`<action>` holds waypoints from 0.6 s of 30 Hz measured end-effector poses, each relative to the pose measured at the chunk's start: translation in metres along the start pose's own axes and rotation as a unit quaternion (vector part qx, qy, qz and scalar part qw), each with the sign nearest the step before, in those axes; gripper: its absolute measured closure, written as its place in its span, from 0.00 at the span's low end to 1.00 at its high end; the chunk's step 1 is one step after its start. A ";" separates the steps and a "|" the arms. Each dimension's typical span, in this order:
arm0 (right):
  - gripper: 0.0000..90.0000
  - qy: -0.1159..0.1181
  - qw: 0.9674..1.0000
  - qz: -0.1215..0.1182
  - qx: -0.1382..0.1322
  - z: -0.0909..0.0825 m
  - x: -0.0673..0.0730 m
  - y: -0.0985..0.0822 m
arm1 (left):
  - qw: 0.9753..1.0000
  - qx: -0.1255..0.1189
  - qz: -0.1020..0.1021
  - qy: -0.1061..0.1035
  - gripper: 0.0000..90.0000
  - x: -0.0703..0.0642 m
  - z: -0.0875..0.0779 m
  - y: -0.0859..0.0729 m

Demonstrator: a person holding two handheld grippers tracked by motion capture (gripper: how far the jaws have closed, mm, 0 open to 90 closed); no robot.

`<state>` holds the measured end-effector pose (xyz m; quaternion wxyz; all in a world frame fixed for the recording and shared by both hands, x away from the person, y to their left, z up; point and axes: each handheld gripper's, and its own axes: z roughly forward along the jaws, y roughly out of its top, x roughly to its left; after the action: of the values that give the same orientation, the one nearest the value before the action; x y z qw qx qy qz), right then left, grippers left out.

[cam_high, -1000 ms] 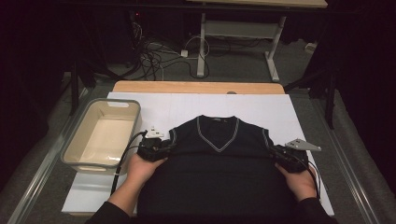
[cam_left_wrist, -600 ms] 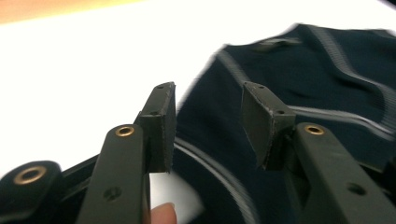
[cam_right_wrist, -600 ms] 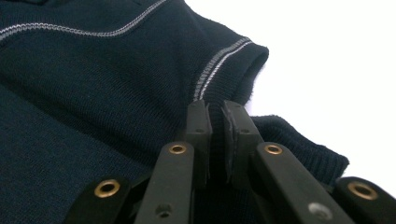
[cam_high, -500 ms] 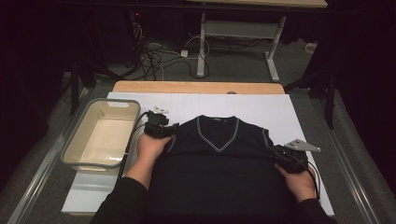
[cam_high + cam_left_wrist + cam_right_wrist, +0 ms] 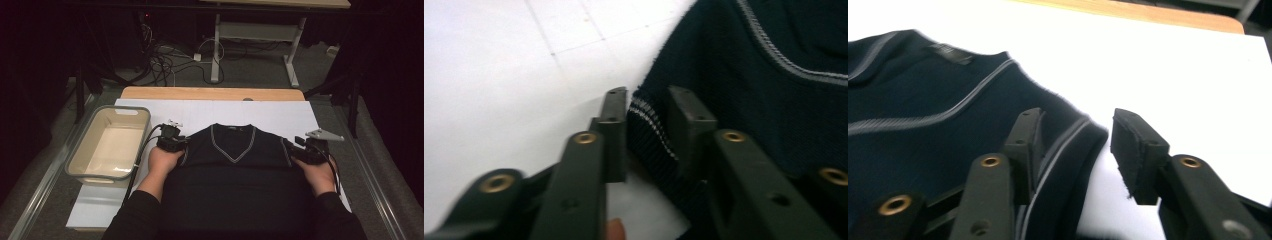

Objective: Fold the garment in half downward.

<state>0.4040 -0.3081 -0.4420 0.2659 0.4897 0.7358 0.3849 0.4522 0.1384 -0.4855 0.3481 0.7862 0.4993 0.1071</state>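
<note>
Left gripper (image 5: 172,141) shifted to vest (image 5: 235,170) shoulder, neckline pointing away

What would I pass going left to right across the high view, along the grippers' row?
Bin → left gripper → vest → right gripper → bare white table.

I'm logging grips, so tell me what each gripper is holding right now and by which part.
Neither grips yet. The left gripper straddles the dark V-neck vest's striped armhole edge, jaws just closing; the right gripper straddles the other armhole, jaws just opening.
</note>
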 end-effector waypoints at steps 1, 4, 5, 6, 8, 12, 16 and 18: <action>0.65 -0.005 1.000 0.005 0.008 0.009 -0.002 0.005 | 1.000 -0.003 0.004 0.000 0.79 0.000 0.000 -0.001; 0.66 -0.024 0.999 0.012 0.035 0.031 -0.005 0.009 | 1.000 -0.011 0.008 -0.003 0.81 0.000 0.000 -0.003; 0.66 -0.030 0.998 0.012 0.046 0.038 -0.006 0.008 | 1.000 -0.011 0.009 -0.003 0.81 0.000 0.000 -0.003; 0.66 -0.028 0.998 0.015 0.056 0.044 -0.007 0.007 | 1.000 -0.012 0.010 -0.002 0.82 0.000 0.000 -0.003; 0.63 -0.032 0.997 0.022 0.068 0.053 -0.008 0.005 | 1.000 -0.015 0.011 -0.003 0.82 0.000 0.000 -0.004; 0.60 -0.017 0.996 0.044 0.080 0.061 -0.011 0.001 | 1.000 -0.016 0.014 -0.001 0.83 -0.001 0.000 -0.004; 0.79 0.011 0.995 0.045 0.083 0.061 -0.011 0.001 | 1.000 -0.019 0.017 0.007 0.83 -0.003 0.000 -0.005; 0.88 0.026 0.995 0.046 0.082 0.061 -0.011 0.001 | 1.000 -0.018 0.017 0.008 0.83 -0.004 -0.001 -0.005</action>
<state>0.4551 -0.2994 -0.4755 0.1875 0.5332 0.7482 0.3475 0.4465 0.1367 -0.4876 0.3563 0.7875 0.4863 0.1285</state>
